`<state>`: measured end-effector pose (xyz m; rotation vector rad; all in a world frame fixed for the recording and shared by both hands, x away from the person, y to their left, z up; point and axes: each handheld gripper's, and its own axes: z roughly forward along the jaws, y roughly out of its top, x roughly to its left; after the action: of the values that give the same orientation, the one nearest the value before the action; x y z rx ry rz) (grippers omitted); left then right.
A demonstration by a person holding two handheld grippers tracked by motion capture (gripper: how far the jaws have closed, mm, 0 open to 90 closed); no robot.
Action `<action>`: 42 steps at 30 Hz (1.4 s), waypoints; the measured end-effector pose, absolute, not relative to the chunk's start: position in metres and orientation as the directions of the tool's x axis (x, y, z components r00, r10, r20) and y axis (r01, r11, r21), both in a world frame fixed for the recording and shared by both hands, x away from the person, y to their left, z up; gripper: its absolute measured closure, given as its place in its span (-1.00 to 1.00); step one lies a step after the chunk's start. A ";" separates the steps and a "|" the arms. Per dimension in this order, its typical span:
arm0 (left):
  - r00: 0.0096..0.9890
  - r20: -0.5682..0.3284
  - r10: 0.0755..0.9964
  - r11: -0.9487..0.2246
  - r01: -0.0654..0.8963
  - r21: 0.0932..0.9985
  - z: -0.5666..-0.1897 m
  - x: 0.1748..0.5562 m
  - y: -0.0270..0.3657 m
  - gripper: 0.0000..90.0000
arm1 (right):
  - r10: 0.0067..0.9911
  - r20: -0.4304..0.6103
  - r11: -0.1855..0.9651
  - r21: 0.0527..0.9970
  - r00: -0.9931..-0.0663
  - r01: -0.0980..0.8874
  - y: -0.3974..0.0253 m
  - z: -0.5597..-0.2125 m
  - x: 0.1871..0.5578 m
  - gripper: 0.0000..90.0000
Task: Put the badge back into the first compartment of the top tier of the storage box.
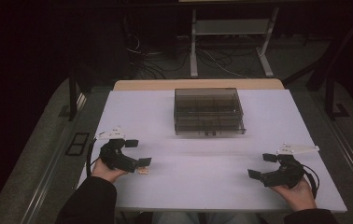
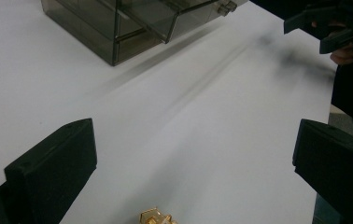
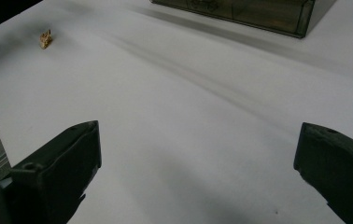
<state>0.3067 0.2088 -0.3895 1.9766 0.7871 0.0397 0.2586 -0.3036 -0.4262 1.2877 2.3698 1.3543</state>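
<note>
**Two open claws rest at the near corners of a white counter, a small gold piece beside the left one**

The flat white counter (image 1: 202,163) carries a smoky, translucent grey plastic organiser box (image 1: 209,112) with inner dividers, set toward the far middle edge. In the left gripper view the same box (image 2: 118,23) shows its compartments and a small latch on the front.

The left claw (image 1: 135,152) sits at the near left of the counter, held in the person's left hand (image 1: 105,170). Its two black jaws stand wide apart and hold nothing. A small gold-coloured, faceted metal piece (image 1: 142,171) lies on the counter just beside the nearer jaw (whether it touches the jaw is hard to tell from above). In the left gripper view that gold piece (image 2: 158,217) lies on the bare surface between the jaws, at the bottom edge.

The right claw (image 1: 261,165) sits at the near right, held in the person's right hand (image 1: 298,193), a grey three-cornered plate on top. Its jaws are also spread wide and empty. From the right gripper view the gold piece (image 3: 45,39) shows far off across the counter, well apart from this claw, with the organiser box (image 3: 240,11) along the top edge.
</note>
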 end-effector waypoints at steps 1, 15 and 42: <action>0.790 -0.290 0.540 -0.324 0.513 0.795 -0.391 0.308 0.208 -1.00 | 0.723 0.283 0.237 0.756 -0.631 0.610 -0.304 -0.426 0.259 -1.00; 0.791 -0.301 0.533 -0.379 0.541 0.751 -0.402 0.318 0.212 -1.00 | 0.722 0.280 0.242 0.756 -0.633 0.609 -0.303 -0.427 0.259 -1.00; 0.811 -0.333 0.482 -0.527 0.572 0.629 -0.427 0.322 0.208 -1.00 | 0.717 0.275 0.258 0.749 -0.640 0.610 -0.301 -0.428 0.259 -1.00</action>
<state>0.3215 0.2085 -0.4271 2.2249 0.7711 -0.1499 0.2594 -0.3009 -0.4281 1.2700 2.3930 1.3359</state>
